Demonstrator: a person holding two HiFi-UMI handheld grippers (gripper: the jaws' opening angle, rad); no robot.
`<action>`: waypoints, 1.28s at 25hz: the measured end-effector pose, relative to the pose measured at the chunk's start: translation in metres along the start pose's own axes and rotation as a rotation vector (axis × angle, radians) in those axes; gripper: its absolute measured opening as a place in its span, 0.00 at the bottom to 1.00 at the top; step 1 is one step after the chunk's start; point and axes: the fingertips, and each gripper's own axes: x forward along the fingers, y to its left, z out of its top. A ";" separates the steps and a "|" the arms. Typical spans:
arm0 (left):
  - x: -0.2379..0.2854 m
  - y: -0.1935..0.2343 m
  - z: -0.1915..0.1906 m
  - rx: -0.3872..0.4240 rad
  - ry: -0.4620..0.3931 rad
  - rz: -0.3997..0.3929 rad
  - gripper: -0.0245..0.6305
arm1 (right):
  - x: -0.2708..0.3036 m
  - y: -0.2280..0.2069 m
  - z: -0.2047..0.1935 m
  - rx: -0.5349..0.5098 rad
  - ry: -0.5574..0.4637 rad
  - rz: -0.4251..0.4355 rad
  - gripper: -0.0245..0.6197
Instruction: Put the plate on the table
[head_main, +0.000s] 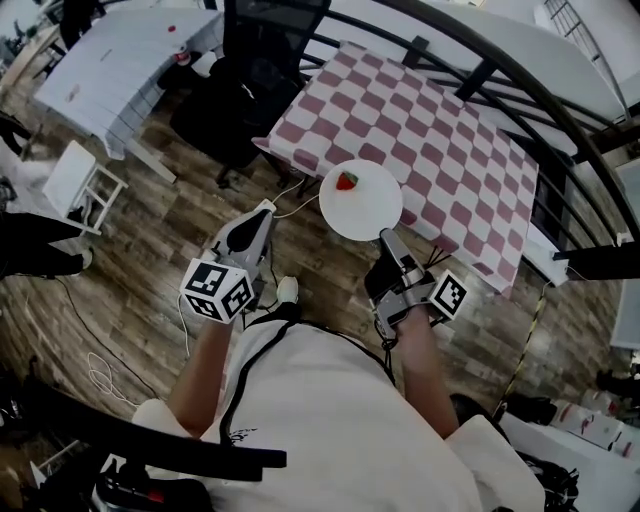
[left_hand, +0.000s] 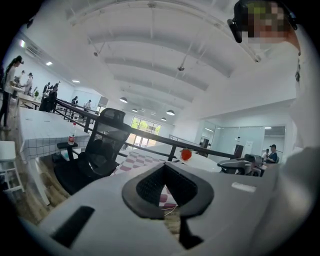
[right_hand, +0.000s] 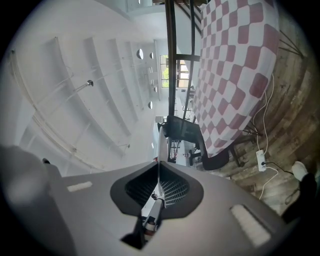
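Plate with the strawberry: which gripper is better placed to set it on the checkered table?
Right. The right gripper is shut on the rim of the plate beside the checkered table; the left gripper holds nothing.

Open-plan office or lab hall, probably: black office chair (head_main: 250, 90), checkered-cloth table (head_main: 420, 130) right, white desk (head_main: 120, 70) far left, wood floor (head_main: 150, 270), arched ceiling (left_hand: 165, 65) with lamps.

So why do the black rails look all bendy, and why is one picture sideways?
Head view: the wide lens bows the straight railing into arcs. Right gripper view: its camera is rolled over, so the checked tablecloth and floor stand on end. Left gripper view: dark corners, and a mosaic patch added top right.
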 end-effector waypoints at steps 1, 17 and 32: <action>0.003 0.003 0.002 0.002 0.003 -0.008 0.05 | 0.004 0.001 0.001 0.000 -0.009 0.002 0.06; 0.041 0.068 0.019 -0.019 0.047 -0.069 0.04 | 0.052 -0.008 -0.002 -0.020 -0.105 -0.018 0.07; 0.046 0.108 0.032 -0.017 0.028 -0.112 0.04 | 0.091 -0.009 -0.013 -0.027 -0.134 -0.023 0.07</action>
